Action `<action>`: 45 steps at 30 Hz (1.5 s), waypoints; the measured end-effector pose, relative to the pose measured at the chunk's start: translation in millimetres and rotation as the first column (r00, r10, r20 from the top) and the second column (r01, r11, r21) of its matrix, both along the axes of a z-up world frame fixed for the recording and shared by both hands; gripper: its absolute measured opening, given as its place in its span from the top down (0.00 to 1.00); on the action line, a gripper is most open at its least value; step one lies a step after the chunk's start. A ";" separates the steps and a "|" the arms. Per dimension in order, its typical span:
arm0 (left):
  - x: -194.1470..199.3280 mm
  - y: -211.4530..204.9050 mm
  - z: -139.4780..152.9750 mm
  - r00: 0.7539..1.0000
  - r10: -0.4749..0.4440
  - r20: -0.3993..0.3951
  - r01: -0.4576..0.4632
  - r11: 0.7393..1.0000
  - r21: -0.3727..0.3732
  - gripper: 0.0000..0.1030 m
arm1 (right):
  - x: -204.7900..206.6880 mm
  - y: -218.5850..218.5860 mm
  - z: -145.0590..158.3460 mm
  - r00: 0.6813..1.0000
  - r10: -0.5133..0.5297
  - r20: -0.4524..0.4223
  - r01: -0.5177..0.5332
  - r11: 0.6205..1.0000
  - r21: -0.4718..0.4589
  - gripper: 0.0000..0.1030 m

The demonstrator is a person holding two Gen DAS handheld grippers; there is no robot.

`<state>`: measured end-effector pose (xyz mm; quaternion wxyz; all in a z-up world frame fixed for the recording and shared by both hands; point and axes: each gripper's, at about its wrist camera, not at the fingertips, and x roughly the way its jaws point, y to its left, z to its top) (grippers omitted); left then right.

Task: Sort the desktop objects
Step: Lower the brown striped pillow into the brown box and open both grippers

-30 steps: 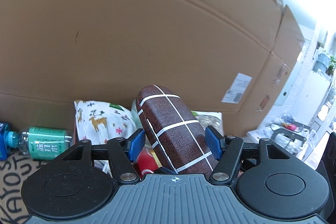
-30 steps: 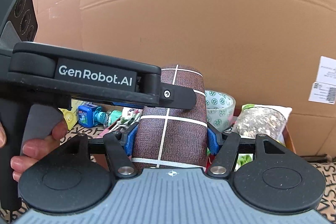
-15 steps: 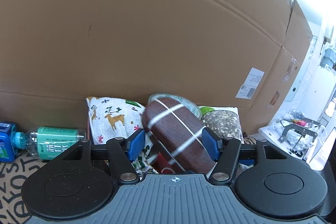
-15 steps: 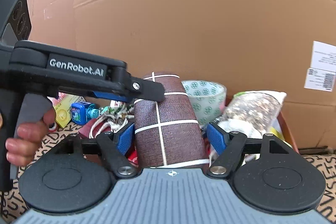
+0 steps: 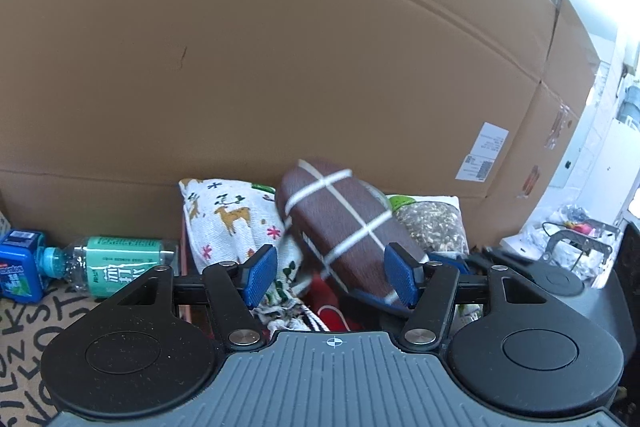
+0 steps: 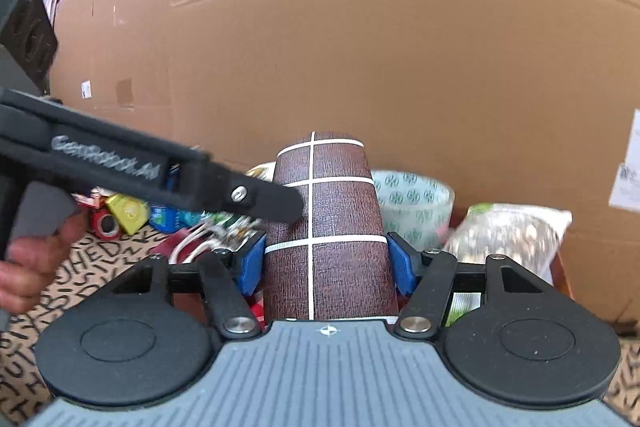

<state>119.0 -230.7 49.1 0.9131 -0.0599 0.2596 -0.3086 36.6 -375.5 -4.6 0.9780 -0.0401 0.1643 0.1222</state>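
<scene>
right gripper point(image 6: 326, 267) closing onto brown case point(image 6: 326, 227), carrying it above tray point(image 6: 562, 277) | left gripper point(image 5: 332, 277) jaws apart, beside case, releasing handover

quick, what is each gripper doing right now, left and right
Left gripper: open, pads clear of the brown case.
Right gripper: closing on the brown case, pads against both its sides.

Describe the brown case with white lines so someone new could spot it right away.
Look at the foot of the big cardboard wall, where a pile of small goods sits. The brown case lies between the right tongs, which are closing on it. Only it has a dark woven surface crossed by white grid lines.
</scene>
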 end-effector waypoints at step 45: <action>-120.1 37.7 -2.7 0.988 0.146 0.054 -0.153 0.973 0.175 0.00 | -121.7 24.4 4.7 0.928 -0.361 -0.090 0.355 0.932 -0.076 0.01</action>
